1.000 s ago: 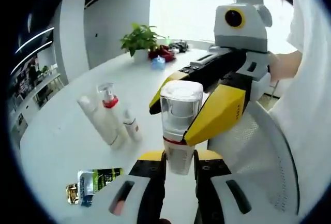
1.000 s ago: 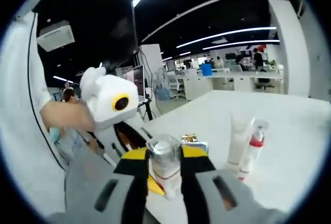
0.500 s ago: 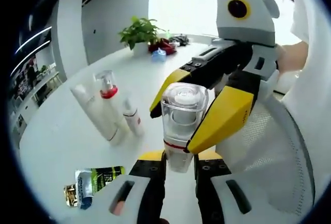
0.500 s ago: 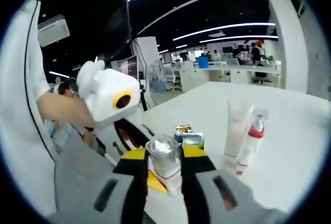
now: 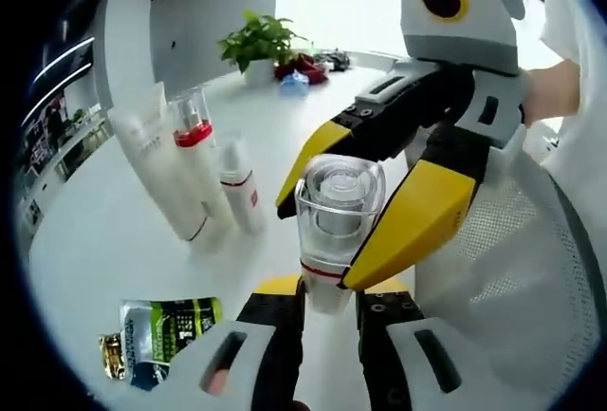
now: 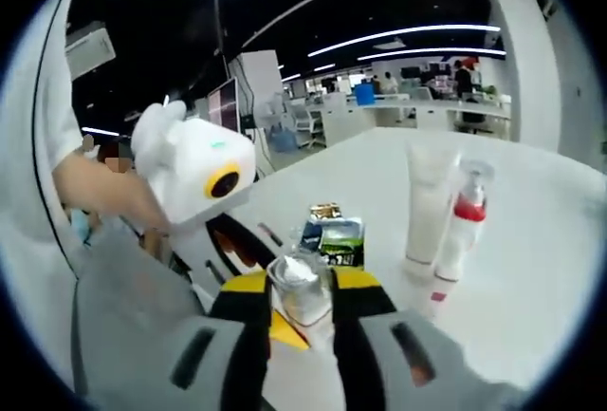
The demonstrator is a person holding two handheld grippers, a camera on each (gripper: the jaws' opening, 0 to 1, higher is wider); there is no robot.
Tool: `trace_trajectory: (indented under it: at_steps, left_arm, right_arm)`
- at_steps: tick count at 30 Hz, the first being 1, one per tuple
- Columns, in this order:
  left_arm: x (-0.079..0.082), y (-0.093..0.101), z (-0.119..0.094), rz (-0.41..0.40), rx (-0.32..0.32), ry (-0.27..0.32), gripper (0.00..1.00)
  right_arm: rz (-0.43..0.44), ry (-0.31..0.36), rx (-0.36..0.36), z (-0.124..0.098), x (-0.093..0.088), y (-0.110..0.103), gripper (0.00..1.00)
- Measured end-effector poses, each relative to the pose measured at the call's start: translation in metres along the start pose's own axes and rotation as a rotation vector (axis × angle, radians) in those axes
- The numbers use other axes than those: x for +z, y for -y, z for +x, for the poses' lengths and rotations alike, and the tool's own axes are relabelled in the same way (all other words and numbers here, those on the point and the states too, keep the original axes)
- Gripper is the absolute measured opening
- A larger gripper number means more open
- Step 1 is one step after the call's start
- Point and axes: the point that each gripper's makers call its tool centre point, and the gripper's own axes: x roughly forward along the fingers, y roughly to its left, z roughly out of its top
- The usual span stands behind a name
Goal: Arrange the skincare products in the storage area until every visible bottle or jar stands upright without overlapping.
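Left gripper view: the left gripper (image 5: 327, 302) pinches the lower body of a clear-capped bottle (image 5: 337, 216), held above the white table (image 5: 85, 259); the right gripper (image 5: 384, 197) closes its yellow jaws on the bottle's cap. Far left stand a white tube (image 5: 156, 169), a red-collared pump bottle (image 5: 194, 159) and a small white bottle (image 5: 242, 197), close together. A green sachet (image 5: 161, 330) lies flat, near left. A potted plant (image 5: 261, 46) sits far back.

White table (image 5: 104, 231) with bottles (image 5: 194, 169), sachet (image 5: 161, 327).
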Motion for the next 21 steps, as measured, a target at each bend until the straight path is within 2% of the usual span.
trace_trajectory:
  at_steps: [8, 21]
  left_arm:
    - [-0.012, -0.006, 0.010, -0.003, 0.005, -0.015, 0.17]
    - [-0.019, -0.010, 0.018, 0.002, 0.011, -0.032, 0.17]
  right_arm:
    - [0.016, -0.025, 0.000, 0.009, -0.012, 0.005, 0.24]
    - [0.020, -0.047, -0.003, 0.014, -0.022, 0.011, 0.25]
